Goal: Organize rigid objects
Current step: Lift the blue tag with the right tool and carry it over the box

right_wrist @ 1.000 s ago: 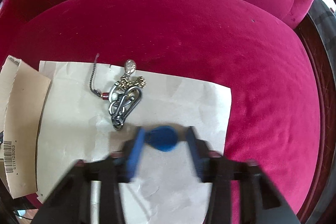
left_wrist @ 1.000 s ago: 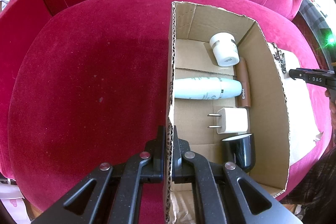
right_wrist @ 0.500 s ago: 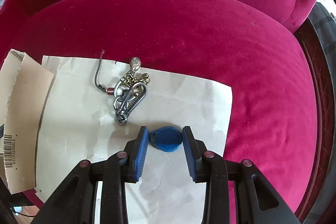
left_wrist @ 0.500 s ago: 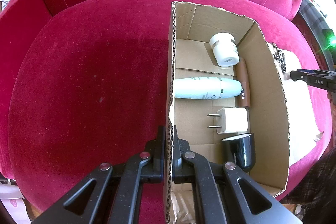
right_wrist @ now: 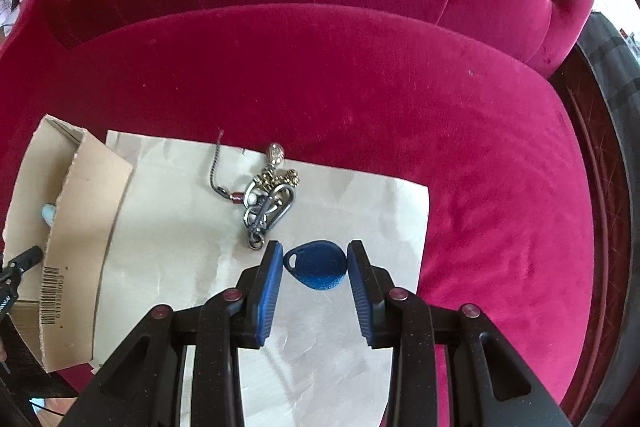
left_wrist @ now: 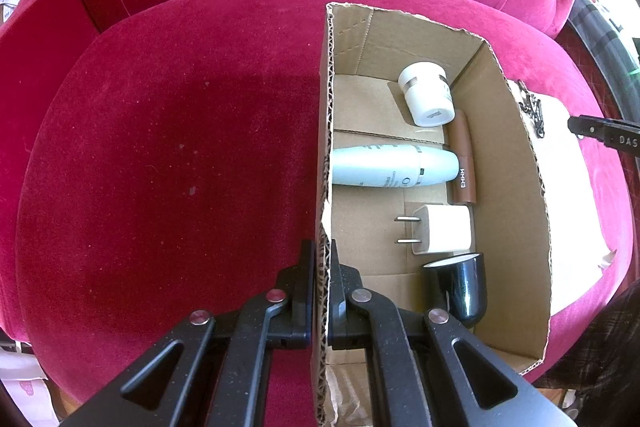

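Progress, as I judge it: five items already lie in the cardboard box (left_wrist: 516,195) on the sofa seat (left_wrist: 168,155) — white jar (left_wrist: 426,99), pale blue bottle (left_wrist: 394,167), brown tube (left_wrist: 464,163), white charger (left_wrist: 442,229), black cup (left_wrist: 456,287). Two remain outside.

My left gripper (left_wrist: 322,291) points steeply down, closed tight on the box's left wall, steadying it.

On the paper sheet (right_wrist: 180,227) at the box's right side, the key-ring cluster (right_wrist: 266,193) lies untouched near the sheet's far edge.

My right gripper (right_wrist: 314,279), also pitched steeply down, is part-open around the blue fob (right_wrist: 318,265), which it grips between the blue pads (right_wrist: 270,287) — above the sheet's right half, not yet boxed.
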A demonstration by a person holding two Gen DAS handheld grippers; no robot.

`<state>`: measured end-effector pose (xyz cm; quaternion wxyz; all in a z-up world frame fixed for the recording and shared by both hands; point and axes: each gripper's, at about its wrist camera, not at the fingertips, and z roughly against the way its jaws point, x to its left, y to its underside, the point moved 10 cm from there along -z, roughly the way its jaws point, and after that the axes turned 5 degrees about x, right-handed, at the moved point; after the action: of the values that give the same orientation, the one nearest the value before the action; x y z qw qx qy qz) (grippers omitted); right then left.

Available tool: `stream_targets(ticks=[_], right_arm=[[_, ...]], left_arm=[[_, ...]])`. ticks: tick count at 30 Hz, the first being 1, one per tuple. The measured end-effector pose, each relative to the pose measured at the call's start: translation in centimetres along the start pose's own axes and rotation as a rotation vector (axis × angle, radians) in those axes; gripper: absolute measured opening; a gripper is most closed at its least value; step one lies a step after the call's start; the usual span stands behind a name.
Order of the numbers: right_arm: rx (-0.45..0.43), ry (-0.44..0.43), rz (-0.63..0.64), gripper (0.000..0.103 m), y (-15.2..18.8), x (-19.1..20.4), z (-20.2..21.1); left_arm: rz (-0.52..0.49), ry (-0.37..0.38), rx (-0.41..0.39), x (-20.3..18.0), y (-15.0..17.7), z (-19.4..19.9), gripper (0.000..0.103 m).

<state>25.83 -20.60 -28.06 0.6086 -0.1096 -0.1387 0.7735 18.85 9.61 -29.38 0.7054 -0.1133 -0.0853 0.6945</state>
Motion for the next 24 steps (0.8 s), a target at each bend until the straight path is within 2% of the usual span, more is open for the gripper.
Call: stream_targets(ticks=[13,24], right_arm=[[-0.099,-0.057,0.07,0.035,-1.1,3.9,5.3],[-0.134,-0.093,0.153,0.035,-2.0,7.7,7.5]], left_arm=[[-0.001,-0.002,-0.001,0.1,-0.1,0.0,0.004],[0.001,0.0,0.0,0.2,-0.1,0.0,0.004]])
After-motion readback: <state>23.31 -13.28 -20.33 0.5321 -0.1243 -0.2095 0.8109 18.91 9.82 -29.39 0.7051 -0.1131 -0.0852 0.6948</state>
